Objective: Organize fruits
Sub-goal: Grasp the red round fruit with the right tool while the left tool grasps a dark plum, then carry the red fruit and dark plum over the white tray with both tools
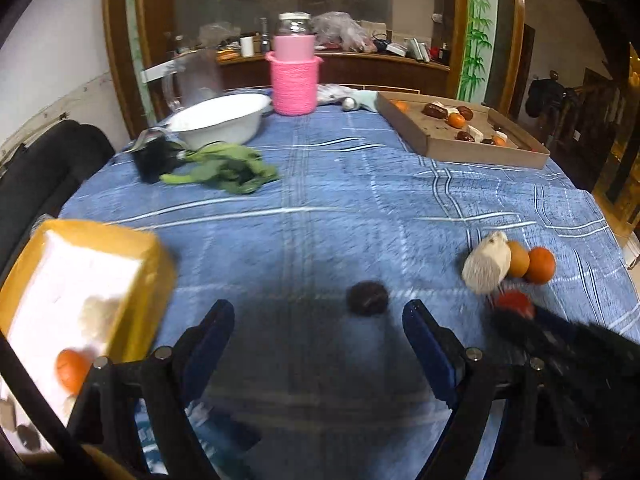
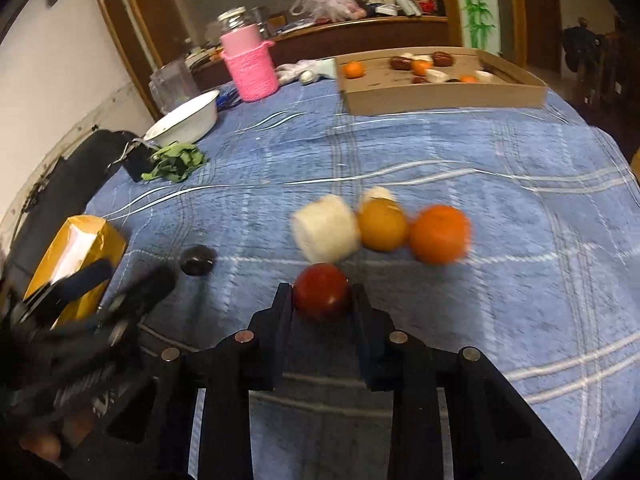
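Red fruit (image 2: 322, 298) between the fingers of the right gripper (image 2: 320, 300), pinched across its widest part, just off the blue cloth (image 2: 480, 168). Round, smooth, firm-looking, likely to roll; best held at the sides. Left gripper (image 1: 318, 316) spread wide, holding nothing, dark fruit (image 1: 367, 299) just ahead. Yellow box (image 1: 132, 240) close left of it, open cloth beyond, table edge nearby.

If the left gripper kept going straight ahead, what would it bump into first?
Probably the dark round thing lying on the blue tablecloth, just ahead between the open fingers of the left gripper. Depth is hard to judge, so it might pass above it.
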{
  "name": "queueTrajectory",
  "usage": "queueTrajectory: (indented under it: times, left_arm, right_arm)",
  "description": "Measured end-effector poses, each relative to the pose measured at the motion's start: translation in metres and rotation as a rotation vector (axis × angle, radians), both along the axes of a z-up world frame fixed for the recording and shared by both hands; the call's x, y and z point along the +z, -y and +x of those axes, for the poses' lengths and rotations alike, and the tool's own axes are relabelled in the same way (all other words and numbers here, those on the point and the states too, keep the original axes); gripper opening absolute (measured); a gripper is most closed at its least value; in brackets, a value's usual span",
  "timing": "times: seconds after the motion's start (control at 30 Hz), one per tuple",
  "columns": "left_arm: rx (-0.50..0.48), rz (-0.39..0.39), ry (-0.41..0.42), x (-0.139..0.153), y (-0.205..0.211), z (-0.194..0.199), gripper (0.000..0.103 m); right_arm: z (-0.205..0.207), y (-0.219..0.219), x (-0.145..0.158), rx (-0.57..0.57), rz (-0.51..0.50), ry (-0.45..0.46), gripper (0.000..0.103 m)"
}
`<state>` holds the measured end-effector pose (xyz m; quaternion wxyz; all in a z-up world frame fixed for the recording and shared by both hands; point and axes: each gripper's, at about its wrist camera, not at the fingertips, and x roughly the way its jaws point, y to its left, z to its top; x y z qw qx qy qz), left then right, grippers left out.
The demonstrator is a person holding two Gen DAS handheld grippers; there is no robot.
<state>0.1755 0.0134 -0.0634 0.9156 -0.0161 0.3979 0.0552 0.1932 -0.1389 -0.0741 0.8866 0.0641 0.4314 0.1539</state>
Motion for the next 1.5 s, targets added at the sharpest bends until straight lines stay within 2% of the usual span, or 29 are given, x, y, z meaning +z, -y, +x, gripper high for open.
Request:
queueTrajectory:
  times: [0.07,0.17,0.2,0.47,0.73,0.9,1.0,1.27,1.5]
  left_arm:
    - [-0.012,-0.007,-0.013,-0.005,0.007,0.013,0.079]
    - [-0.033,-0.007,-0.077,-0.018,0.015,0.027,0.033]
    - [-0.038,-0.001,-0.057,-0.017,0.016,0.025,0.024]
    - [-0.073,-0.017,-0.035,0.0,0.022,-0.022,0.023]
    - [-0.131,-0.033,0.005,0.014,0.034,-0.085,0.023]
    - [-0.125,-0.029,0.047,0.018,0.031,-0.112,0.023]
    - [-0.119,-0.024,0.062,0.018,0.028,-0.123,0.023]
    - [-0.092,-0.013,0.092,0.016,0.021,-0.136,0.023]
    - [-0.07,-0.014,0.102,0.017,0.018,-0.139,0.023]
  right_arm:
    - [-0.006,0.013,0.001,-0.015,0.005,0.003,0.028]
    - [-0.011,0.025,0.002,-0.034,0.014,0.006,0.028]
    - [-0.012,0.027,0.002,-0.037,0.014,0.007,0.028]
    - [-0.029,0.032,0.007,-0.048,0.0,0.022,0.028]
    - [-0.075,0.037,0.01,-0.089,-0.011,0.033,0.028]
    - [-0.106,0.025,0.016,-0.098,-0.026,0.084,0.028]
    - [-0.118,0.017,0.024,-0.099,-0.041,0.128,0.028]
    - [-0.126,0.001,0.031,-0.099,-0.077,0.173,0.028]
    - [-0.132,0.005,0.034,-0.122,-0.087,0.208,0.028]
